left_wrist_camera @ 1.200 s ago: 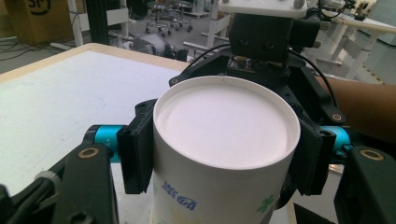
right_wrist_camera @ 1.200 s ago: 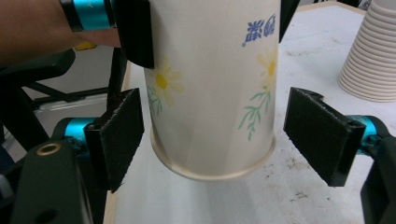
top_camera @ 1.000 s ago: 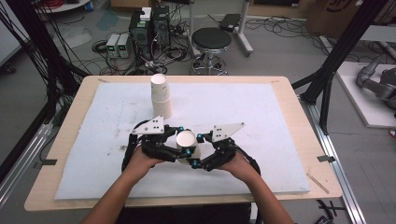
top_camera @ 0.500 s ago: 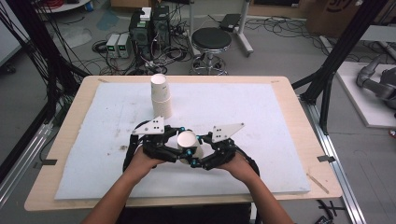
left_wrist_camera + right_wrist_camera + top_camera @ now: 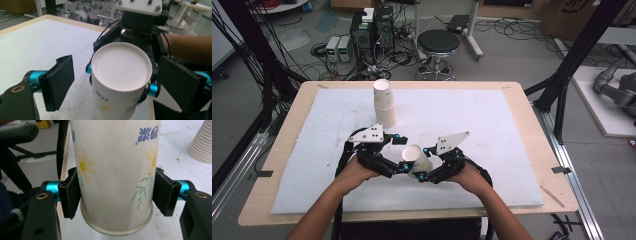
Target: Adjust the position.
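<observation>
1. Paper cup (image 5: 416, 159) with a daisy print hangs between my two grippers over the near middle of the desk (image 5: 512, 95)
2. My right gripper (image 5: 116, 195) has just clenched on its wall, pads pressing both sides
3. My left gripper (image 5: 117, 82) has just released it, jaws standing clear
4. A cup stack (image 5: 384, 102) stands farther back

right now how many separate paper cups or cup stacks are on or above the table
2: one paper cup near the front, clamped in the right gripper; one stack of cups standing farther back. How many cups are nested in that stack can't be told.
</observation>
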`<state>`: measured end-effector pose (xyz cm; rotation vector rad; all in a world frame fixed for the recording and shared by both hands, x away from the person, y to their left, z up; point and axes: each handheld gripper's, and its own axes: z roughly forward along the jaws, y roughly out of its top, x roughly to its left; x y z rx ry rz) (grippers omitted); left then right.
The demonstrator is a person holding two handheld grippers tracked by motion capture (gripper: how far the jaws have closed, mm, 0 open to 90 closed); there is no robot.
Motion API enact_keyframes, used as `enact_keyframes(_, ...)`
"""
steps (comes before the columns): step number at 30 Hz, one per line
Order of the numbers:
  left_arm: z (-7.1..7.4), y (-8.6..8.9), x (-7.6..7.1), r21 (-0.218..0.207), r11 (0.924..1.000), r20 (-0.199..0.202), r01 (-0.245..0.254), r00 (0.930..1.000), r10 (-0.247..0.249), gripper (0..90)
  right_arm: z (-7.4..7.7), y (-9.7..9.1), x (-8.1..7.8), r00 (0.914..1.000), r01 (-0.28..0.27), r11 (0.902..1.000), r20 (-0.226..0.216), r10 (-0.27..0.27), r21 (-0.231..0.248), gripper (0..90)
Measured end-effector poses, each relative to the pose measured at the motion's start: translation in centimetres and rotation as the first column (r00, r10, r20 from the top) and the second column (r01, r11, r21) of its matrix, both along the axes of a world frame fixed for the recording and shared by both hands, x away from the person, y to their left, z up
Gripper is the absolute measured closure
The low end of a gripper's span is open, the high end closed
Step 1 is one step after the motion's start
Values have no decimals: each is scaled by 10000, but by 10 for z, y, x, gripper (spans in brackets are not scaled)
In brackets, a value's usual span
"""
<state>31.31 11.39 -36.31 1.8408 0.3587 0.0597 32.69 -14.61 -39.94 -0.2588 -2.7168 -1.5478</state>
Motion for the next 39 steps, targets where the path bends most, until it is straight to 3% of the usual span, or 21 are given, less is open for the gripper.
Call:
enact_keyframes(5,1,1,-1,363,9992,-96,172,9998,-168,143,6,2,1,9996,-203,9961,170,219,-854,322)
enact_keyframes(11,0,-1,-2,701,9970,-51,327,9995,-324,144,19,8,4,9964,-644,9783,413,739,-1969,322)
enact_keyframes(13,0,-1,-2,738,9968,-67,304,9995,-300,143,20,8,4,9957,-662,9762,502,781,-2065,322)
enact_keyframes(14,1,-1,-2,773,9965,-66,313,9995,-309,144,23,10,4,9944,-695,9682,613,866,-2402,322)
enact_keyframes(19,3,-1,-2,998,9941,-11,420,9991,-421,144,26,12,5,9919,-939,9601,579,1129,-2633,322)
enact_keyframes(20,3,-2,-2,1061,9933,-22,453,9990,-453,145,27,14,4,9897,-986,9492,697,1247,-2989,322)
enact_keyframes(23,3,-3,-3,1186,9914,-34,545,9985,-545,145,30,16,4,9879,-1049,9422,754,1355,-3182,322)
enact_keyframes(24,3,-4,-3,1273,9900,-4,602,9982,-607,145,32,18,4,9859,-1121,9325,786,1474,-3434,322)
enact_keyframes(26,3,-6,-3,1347,9884,-14,698,9975,-703,146,33,18,4,9854,-1105,9285,828,1489,-3545,322)
enact_keyframes(34,2,-15,-3,1815,9788,-59,954,9954,-959,155,39,23,2,9813,-1220,8974,839,1730,-4239,322)
enact_keyframes(39,2,-18,-1,2051,9721,-181,1139,9935,-1125,171,38,23,1,9810,-1271,8921,777,1776,-4336,322)
